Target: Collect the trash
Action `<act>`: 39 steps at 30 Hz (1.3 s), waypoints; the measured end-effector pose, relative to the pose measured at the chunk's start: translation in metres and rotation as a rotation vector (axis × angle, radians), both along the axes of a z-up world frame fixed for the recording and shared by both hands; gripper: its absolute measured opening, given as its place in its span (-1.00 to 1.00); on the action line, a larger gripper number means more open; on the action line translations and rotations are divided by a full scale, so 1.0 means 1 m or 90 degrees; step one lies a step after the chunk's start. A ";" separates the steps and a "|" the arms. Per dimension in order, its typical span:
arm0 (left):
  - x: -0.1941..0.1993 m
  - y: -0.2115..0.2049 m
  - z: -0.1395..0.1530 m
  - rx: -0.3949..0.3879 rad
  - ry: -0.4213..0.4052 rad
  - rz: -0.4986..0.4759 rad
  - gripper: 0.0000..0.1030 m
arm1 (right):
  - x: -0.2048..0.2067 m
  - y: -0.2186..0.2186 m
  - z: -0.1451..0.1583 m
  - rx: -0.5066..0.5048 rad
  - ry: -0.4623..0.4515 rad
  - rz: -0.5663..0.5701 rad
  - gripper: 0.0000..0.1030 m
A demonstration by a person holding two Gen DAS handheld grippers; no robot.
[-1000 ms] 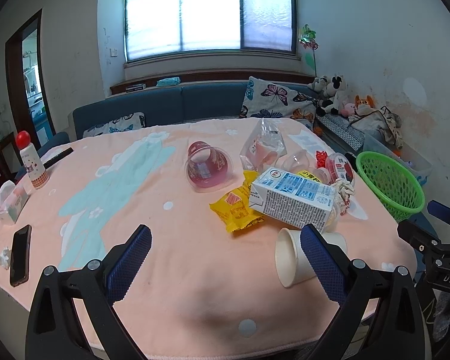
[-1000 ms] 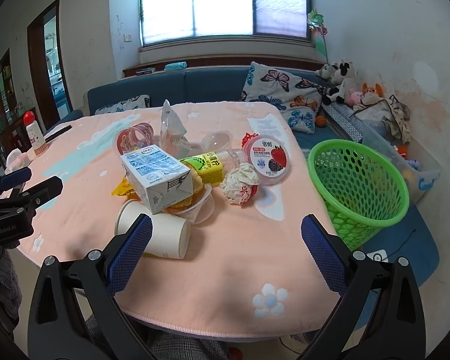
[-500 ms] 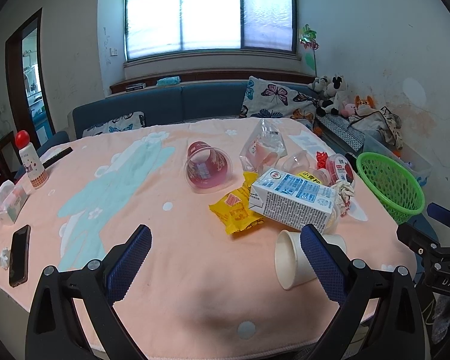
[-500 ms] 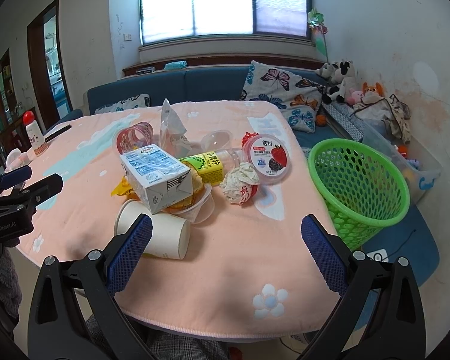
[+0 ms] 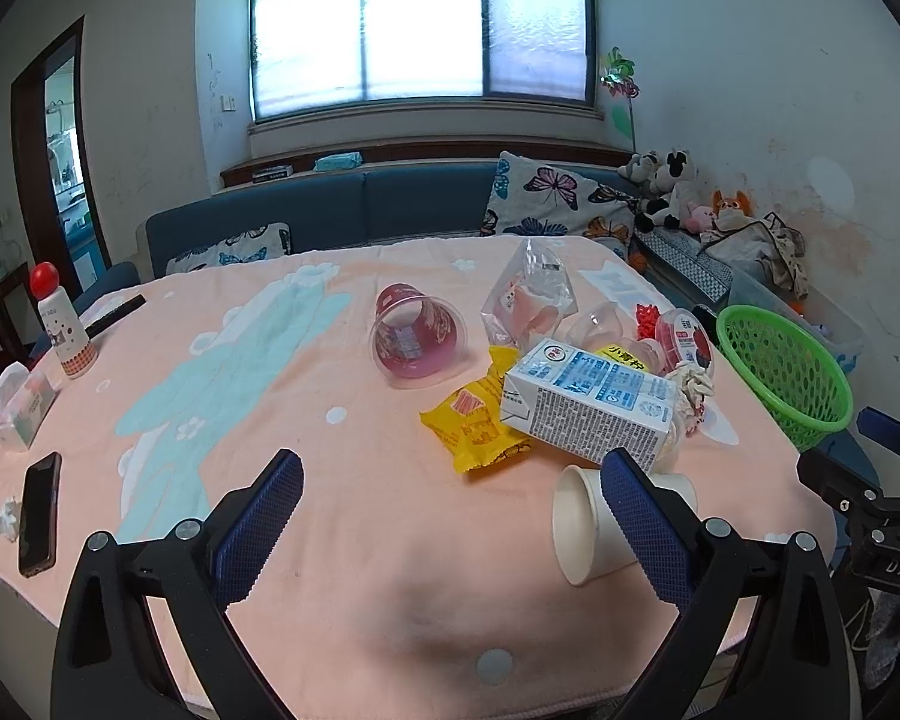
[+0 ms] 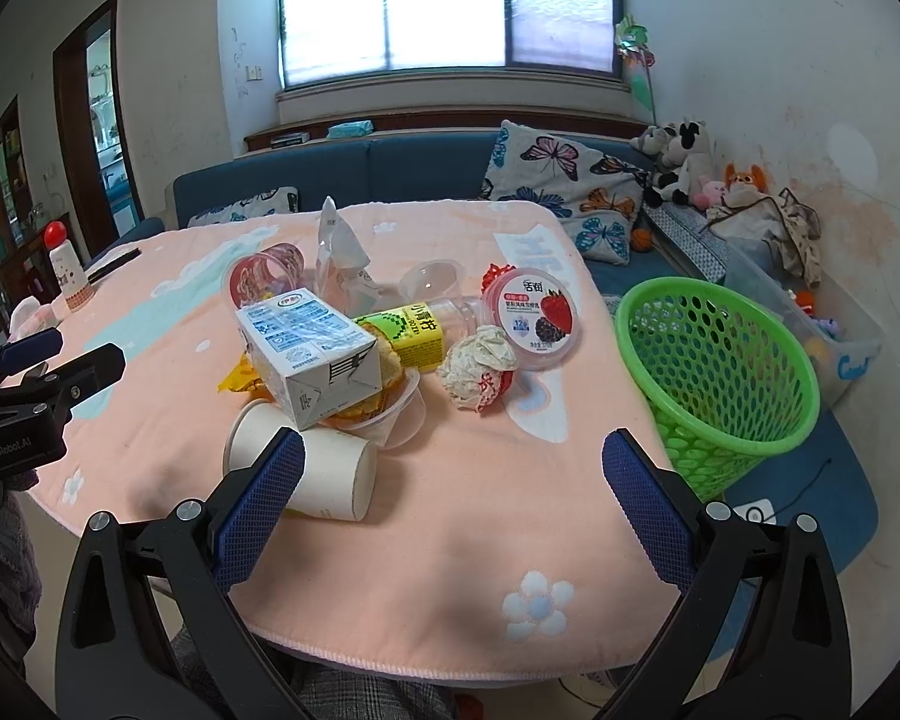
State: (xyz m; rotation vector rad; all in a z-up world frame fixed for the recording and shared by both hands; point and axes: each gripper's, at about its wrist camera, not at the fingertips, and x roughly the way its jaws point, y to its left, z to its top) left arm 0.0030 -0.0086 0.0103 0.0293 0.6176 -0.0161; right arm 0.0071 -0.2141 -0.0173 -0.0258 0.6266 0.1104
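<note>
The trash is lying clustered near the table's [image 6: 450,540] right edge. A white paper cup [image 6: 306,468] is lying on its side nearest the front edge. A blue-and-white milk carton [image 6: 306,348] is resting tilted on a clear plastic tub [image 6: 390,414]. A crumpled wrapper [image 6: 480,375] is touching a strawberry yogurt cup [image 6: 537,315]. A yellow packet [image 5: 480,420] is lying flat. A green basket [image 6: 720,378] is standing just beyond the right edge.

I see a tabletop [image 5: 354,540] under a peach cloth. Toward its right edge lie a paper cup [image 6: 306,468], a yellow wrapper [image 5: 477,426], a red plastic cup [image 5: 417,336]; a phone [image 5: 39,513] rests at the left edge.
</note>
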 end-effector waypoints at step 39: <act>0.039 0.002 -0.011 0.000 0.029 0.005 0.87 | 0.034 0.004 -0.005 -0.009 0.022 0.032 0.91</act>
